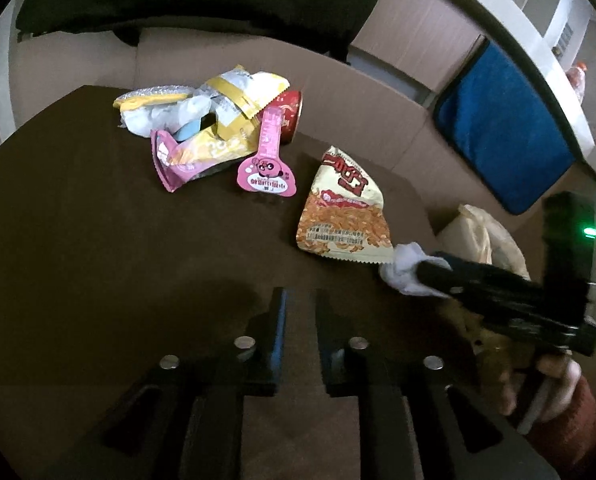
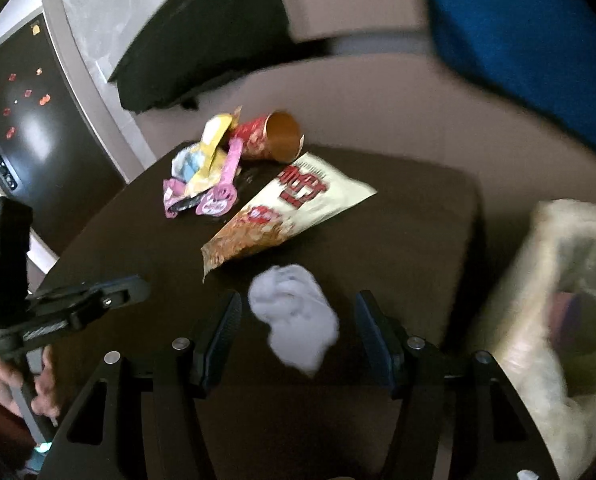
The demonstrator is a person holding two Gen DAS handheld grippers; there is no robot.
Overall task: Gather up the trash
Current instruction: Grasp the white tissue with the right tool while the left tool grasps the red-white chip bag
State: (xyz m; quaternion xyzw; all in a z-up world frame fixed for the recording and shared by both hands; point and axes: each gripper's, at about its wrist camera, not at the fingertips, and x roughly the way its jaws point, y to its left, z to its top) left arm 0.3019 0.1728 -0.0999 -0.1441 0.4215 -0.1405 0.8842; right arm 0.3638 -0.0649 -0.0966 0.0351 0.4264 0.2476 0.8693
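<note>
On dark table [image 2: 438, 216], your right gripper [image 2: 298, 320] stands wide apart around crumpled white tissue [image 2: 294, 316], pads not touching. Your left gripper [image 1: 298, 312]: narrow gap, nothing between. Snack bag [image 1: 342, 208] lies near tissue; wrapper pile [image 1: 202, 128] farther back. Lined bin [image 2: 558, 280] beside table.

We see a dark brown table [image 1: 98, 240]. On it lies a cream snack bag [image 1: 342, 208] printed with orange sticks and red lettering, a crumpled white tissue [image 2: 294, 316], a pink wrapper [image 1: 264, 160] with a cartoon face, a yellow-and-white packet [image 1: 226, 96] and a red cup [image 2: 274, 136] with a tan inside. At the upper right of the frame sits a blue cushion [image 1: 502, 136]. Both grippers are black with blue pads [image 2: 372, 332].
</note>
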